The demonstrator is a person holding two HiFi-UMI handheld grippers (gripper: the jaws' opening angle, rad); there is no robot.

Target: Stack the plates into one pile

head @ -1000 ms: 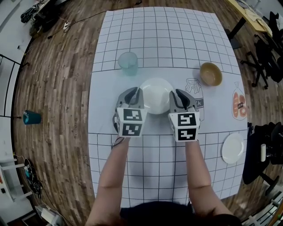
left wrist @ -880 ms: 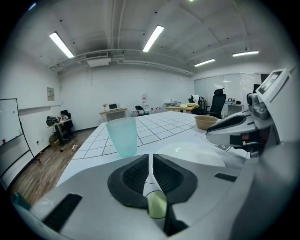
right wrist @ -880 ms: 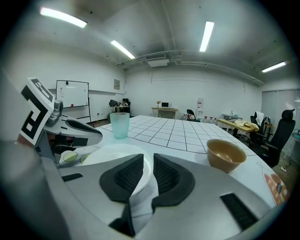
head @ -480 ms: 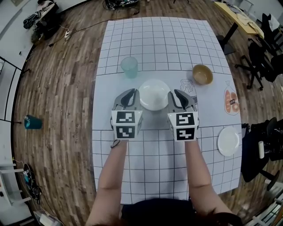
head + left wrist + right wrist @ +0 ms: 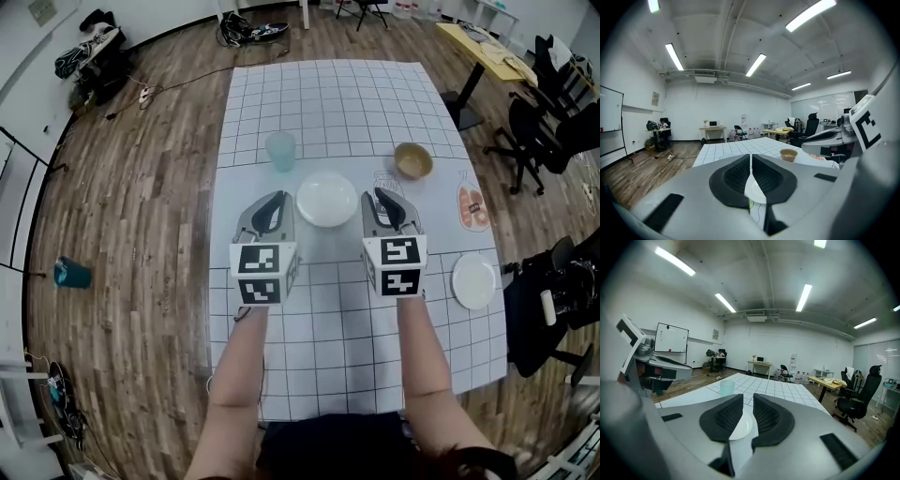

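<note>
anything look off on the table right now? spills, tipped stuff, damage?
Nothing stands out. The teal cup and brown bowl stand upright. The centre plate and the right plate lie flat and apart, not yet stacked. No spill or damage shows. The right plate sits near the table edge, but fully on it.

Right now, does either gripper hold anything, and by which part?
Nothing is held. The left gripper is shut and empty; the right gripper is slightly open; the middle plate lies free on the table.
</note>
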